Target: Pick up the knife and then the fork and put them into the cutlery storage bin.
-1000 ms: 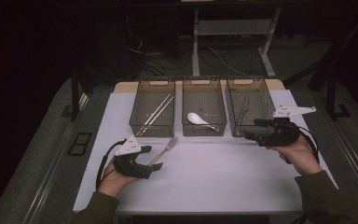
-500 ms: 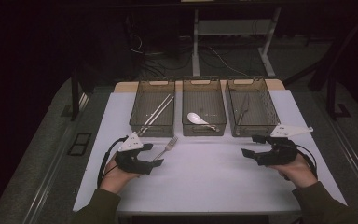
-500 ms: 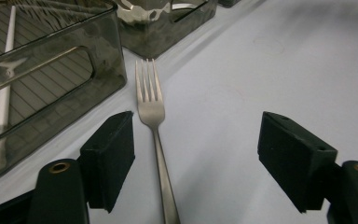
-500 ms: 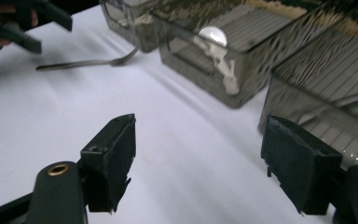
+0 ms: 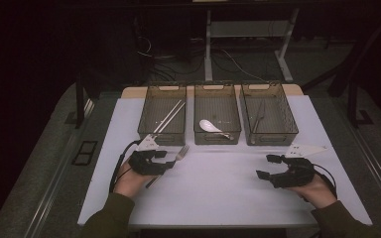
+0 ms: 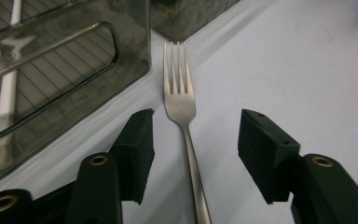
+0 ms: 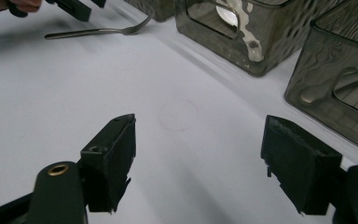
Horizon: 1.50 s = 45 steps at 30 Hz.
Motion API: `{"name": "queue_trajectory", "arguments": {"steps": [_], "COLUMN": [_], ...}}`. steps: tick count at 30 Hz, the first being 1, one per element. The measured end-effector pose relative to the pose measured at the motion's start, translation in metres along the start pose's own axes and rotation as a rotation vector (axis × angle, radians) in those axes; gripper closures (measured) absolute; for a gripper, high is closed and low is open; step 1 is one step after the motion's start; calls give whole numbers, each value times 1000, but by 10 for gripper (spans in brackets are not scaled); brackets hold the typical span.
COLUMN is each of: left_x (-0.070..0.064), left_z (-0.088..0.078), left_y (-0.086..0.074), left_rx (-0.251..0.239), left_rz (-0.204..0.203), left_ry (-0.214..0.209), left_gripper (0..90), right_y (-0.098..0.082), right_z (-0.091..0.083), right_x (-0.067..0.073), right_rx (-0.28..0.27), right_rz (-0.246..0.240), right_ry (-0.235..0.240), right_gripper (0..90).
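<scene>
While the fork (image 6: 182,107) lies flat on the table (image 5: 228,193) just in front of the left bin (image 5: 162,115), the left gripper (image 5: 171,159) has moved in over its handle and its jaws have just been closing around it. In the left gripper view the handle runs up between the two black pads, which stand apart on either side and do not touch the metal, so nothing is clamped yet. The tines point toward the gap between the left bin and the middle bin (image 5: 217,120), which holds a white spoon (image 5: 209,126).

Compared with a second ago, the right gripper (image 5: 268,166) has dropped away from the right bin (image 5: 269,114) and now rests low over bare table, far to the right of the fork, jaws apart and empty.

My reading is that the fork is the piece in hand: the grasp is lined up and partly closed, and a little more closing should pinch the handle. The thin handle lying flat may slip or tip as the pads meet it.
</scene>
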<state>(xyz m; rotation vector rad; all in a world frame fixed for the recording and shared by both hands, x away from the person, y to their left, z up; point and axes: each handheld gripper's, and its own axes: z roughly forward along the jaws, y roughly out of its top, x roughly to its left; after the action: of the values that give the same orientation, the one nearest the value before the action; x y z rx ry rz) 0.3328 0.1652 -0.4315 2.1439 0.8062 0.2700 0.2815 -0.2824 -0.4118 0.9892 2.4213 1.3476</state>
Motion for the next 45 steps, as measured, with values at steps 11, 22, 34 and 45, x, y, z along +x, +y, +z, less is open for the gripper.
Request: {"name": "queue_trajectory", "arguments": {"steps": [11,22,34,45], "left_x": [-2,-6,-8,-13], "left_z": [9,14,15,9], "left_y": [-3,-7,-7,-3], "left_rx": [79,111,107,71], "left_rz": [-5,3,23,45], "left_ry": [24,54,59,1], "left_gripper": [650,770,845,846], "right_y": [-1,-1,0,0], "right_z": [-2,-3,-1,-3], "right_x": [-3,-4,-4,-6], "right_rx": [-6,-9,-7,-16], "right_rz": [7,9,15,28], "right_ry": [-14,-21,-14,-13], "right_gripper": [259,259,260,262]}}
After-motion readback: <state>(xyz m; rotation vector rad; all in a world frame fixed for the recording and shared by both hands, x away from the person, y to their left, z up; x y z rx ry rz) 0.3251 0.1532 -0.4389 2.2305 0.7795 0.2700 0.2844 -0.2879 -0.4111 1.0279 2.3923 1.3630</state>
